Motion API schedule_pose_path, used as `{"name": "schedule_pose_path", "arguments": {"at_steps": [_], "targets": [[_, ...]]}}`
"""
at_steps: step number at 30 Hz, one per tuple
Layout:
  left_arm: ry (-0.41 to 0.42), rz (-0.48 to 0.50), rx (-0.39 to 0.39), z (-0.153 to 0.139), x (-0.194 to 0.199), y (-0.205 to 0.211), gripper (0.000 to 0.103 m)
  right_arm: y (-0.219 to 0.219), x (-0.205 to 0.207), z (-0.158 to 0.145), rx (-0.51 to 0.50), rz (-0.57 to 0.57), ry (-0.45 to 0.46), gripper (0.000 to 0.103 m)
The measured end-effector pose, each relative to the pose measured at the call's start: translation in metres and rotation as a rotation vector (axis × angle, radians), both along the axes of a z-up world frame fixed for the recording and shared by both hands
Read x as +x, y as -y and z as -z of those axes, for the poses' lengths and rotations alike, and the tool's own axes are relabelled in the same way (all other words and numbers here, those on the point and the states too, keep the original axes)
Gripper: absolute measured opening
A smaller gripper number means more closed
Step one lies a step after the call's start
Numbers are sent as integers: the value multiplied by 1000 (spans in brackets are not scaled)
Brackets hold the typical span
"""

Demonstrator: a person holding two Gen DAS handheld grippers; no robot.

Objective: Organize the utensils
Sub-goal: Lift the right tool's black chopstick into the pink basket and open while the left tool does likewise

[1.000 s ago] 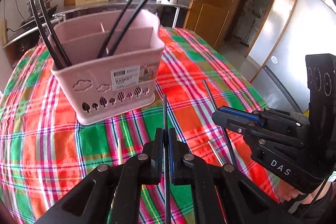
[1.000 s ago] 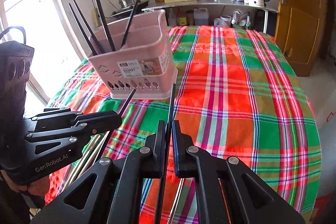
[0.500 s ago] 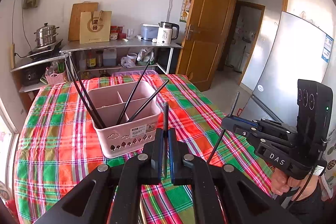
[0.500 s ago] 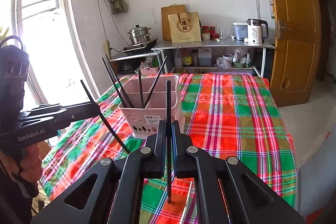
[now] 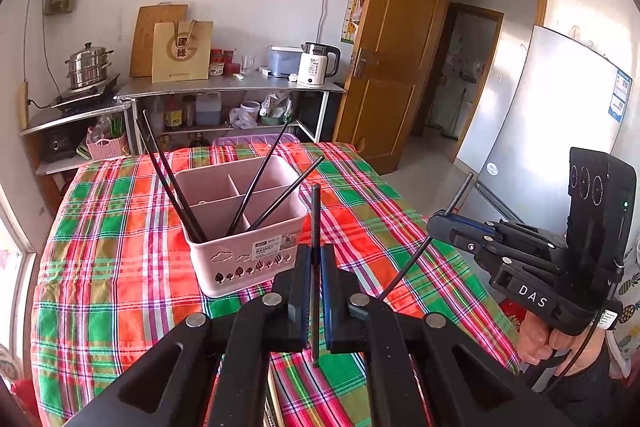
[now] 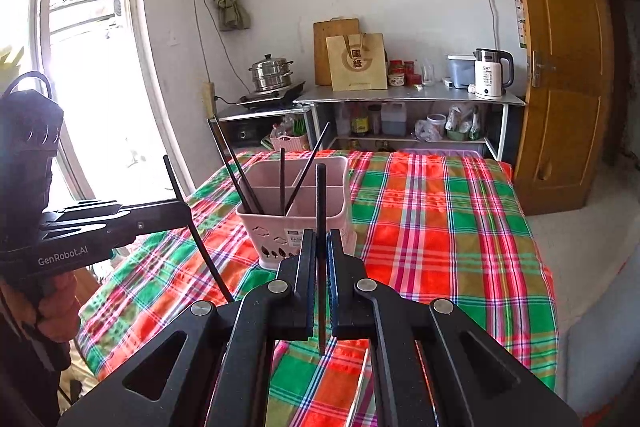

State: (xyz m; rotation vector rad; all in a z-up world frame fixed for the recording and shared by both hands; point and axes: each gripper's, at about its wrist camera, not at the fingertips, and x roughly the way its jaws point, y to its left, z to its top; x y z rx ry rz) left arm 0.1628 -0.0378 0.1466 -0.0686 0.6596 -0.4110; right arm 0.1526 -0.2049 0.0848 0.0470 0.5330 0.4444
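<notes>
A pink utensil basket with compartments stands on the plaid table and holds several black chopsticks. My left gripper is shut on a black chopstick, held upright, high above the table and nearer than the basket. It also shows in the right wrist view. My right gripper is shut on another black chopstick, also upright and raised. It shows in the left wrist view, to the right of the basket.
The table wears a red-green plaid cloth. Behind it stand metal shelves with a kettle, a steamer pot and a paper bag. A wooden door and a fridge are to the right.
Both grippers have lifted high above the table and drawn back from the basket, each still holding its chopstick. The basket now looks smaller and farther off.
</notes>
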Motion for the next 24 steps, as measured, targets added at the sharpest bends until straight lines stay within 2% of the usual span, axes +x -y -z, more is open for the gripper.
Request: {"name": "schedule_pose_path", "arguments": {"at_steps": [8,24], "targets": [[13,-33,7,-21,7,-18,4,-13,3,-9,3,-34,16,5],[127,-157,-26,-107,64,-67,4,-54,46,-77,91,-76,143,5]]}}
